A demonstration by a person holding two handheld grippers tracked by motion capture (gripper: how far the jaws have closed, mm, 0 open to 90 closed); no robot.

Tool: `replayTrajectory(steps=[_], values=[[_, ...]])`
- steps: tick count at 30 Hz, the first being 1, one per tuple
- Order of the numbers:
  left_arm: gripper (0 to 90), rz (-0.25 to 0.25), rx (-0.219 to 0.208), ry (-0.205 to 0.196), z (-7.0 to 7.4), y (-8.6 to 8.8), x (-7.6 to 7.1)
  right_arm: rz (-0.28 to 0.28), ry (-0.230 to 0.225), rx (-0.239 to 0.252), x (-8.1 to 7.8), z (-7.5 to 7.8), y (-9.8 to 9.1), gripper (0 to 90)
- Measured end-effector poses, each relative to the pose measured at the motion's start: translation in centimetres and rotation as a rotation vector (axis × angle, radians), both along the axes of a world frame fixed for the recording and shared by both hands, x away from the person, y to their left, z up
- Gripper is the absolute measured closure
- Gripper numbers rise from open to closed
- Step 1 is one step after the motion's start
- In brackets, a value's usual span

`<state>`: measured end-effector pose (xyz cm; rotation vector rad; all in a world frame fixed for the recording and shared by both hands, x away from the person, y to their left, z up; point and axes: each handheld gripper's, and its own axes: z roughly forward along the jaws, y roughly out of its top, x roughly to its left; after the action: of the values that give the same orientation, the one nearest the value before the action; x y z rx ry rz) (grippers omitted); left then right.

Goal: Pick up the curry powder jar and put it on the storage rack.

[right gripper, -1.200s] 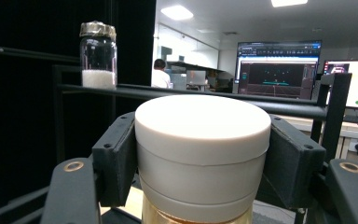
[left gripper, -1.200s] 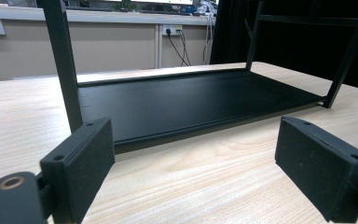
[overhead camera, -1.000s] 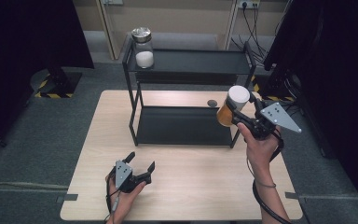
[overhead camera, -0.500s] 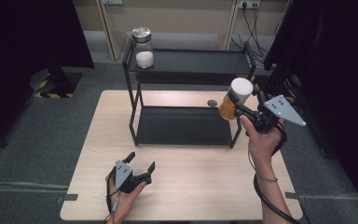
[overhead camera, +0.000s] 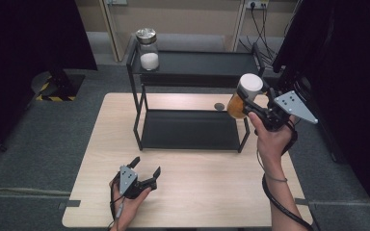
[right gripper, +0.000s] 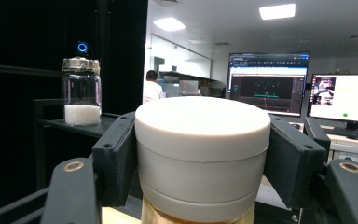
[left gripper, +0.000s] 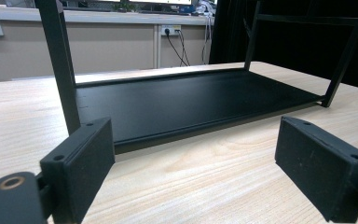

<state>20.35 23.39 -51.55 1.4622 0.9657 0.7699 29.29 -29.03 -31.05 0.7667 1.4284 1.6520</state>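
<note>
Nearest me, my left tool (overhead camera: 145, 176) rests low on the tabletop (overhead camera: 207, 192), near its front edge. Its jaws stand wide apart with nothing between them. In the left gripper view they frame bare wood and the lower tray of the black rack (left gripper: 186, 105). I judge it parked there to stay clear of the working side.

Further out, at the right end of the rack, my right tool (overhead camera: 253, 102) is raised well above the tabletop. It is clamped on a jar with a white lid (overhead camera: 244, 95). The right gripper view shows both pads (right gripper: 116, 161) pressed against the lid's sides, so the grip sits high on the jar. The amber contents (overhead camera: 236, 108) hang below the jaws. The jar leans somewhat in the high view. It is carried in the air, beside the right end of the rack's upper shelf (overhead camera: 202, 62) and not touching it. I judge this height is chosen to clear the shelf's rim before setting down.

Farthest away, a glass jar with white powder (overhead camera: 148, 49) stands upright at the left end of the upper shelf. The rest of that shelf is free, which suggests it as the likely destination. A small dark round object (overhead camera: 218, 106) lies on the tabletop behind the rack; I cannot identify it.
</note>
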Motion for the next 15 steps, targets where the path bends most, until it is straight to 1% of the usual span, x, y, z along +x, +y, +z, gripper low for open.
replayTrajectory(steps=[4, 15], values=[[11.4, -0.002, 0.002, -0.001, 0.0, 0.0, 0.0, -0.001, -0.002, 0.008, 0.2, 0.3, 0.1, 33.8], [11.4, -0.003, 0.003, 0.000, 0.0, 0.0, 0.0, -0.010, -0.010, 0.006, 0.8, 1.6, 0.2, 33.9]])
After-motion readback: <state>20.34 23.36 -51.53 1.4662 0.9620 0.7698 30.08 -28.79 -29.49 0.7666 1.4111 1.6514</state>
